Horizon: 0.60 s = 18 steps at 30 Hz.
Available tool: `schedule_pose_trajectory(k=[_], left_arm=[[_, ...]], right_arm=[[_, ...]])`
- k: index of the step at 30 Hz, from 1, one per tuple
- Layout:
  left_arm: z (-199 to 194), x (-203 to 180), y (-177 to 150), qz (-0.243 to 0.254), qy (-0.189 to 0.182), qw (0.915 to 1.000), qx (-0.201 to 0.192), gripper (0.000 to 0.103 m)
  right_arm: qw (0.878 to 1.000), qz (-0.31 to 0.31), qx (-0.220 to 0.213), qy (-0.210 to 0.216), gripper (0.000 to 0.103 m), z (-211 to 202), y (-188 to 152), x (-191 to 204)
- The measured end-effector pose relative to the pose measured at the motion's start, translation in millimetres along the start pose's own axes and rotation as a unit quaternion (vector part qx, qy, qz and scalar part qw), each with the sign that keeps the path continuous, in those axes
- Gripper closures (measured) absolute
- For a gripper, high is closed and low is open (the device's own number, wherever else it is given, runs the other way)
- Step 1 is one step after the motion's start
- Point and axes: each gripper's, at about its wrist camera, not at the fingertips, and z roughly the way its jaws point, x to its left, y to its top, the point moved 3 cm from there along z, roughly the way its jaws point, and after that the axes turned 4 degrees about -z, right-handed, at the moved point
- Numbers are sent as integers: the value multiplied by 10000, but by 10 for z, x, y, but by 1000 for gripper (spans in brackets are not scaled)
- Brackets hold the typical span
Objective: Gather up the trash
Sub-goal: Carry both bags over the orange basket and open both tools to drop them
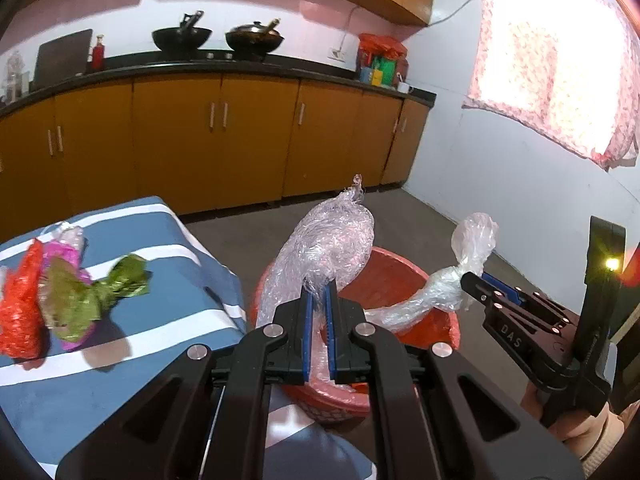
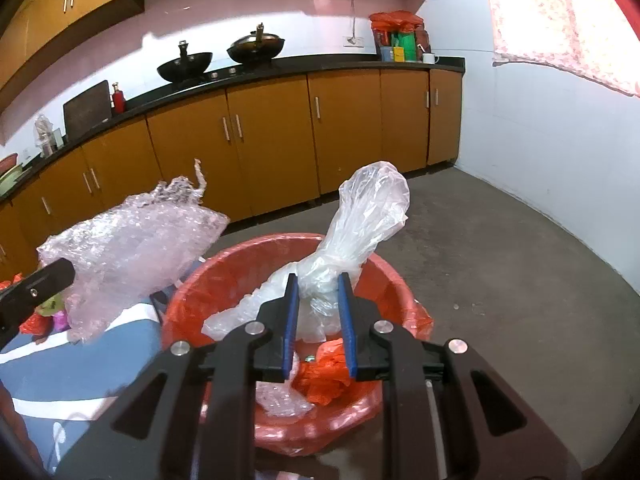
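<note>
While both hands hang over the red bin [image 2: 384, 280], we see each gripper holding trash. Left gripper [image 1: 319, 300] — fingers pinching a sheet of bubble wrap [image 1: 332, 240] that stands up above the bin's near rim. Right gripper [image 2: 318, 292] — fingers clamped on a clear plastic bag [image 2: 360, 224], its crumpled lower end trailing down into the bin. Inside the bin lie an orange bag [image 2: 324, 380] and a scrap of bubble wrap. More trash sits on the blue-and-white striped cloth [image 1: 168, 280] to the left: a green wrapper [image 1: 92, 296], a pink wrapper [image 1: 60, 252] and a red net bag [image 1: 20, 312], bunched together.
</note>
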Motion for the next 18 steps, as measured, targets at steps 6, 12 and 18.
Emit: schedule_pose_trajectory(k=[6, 12, 18], left_arm=[[205, -96, -15, 86, -73, 9999, 127, 97], [373, -190, -52, 141, -186, 9994, 259, 97], [446, -210, -110, 44, -186, 9990, 394, 78]], right_arm=[[10000, 63, 53, -17, 83, 125, -15, -105], [9999, 37, 92, 39, 82, 217, -2, -115], [9998, 88, 153, 133, 72, 232, -75, -166]])
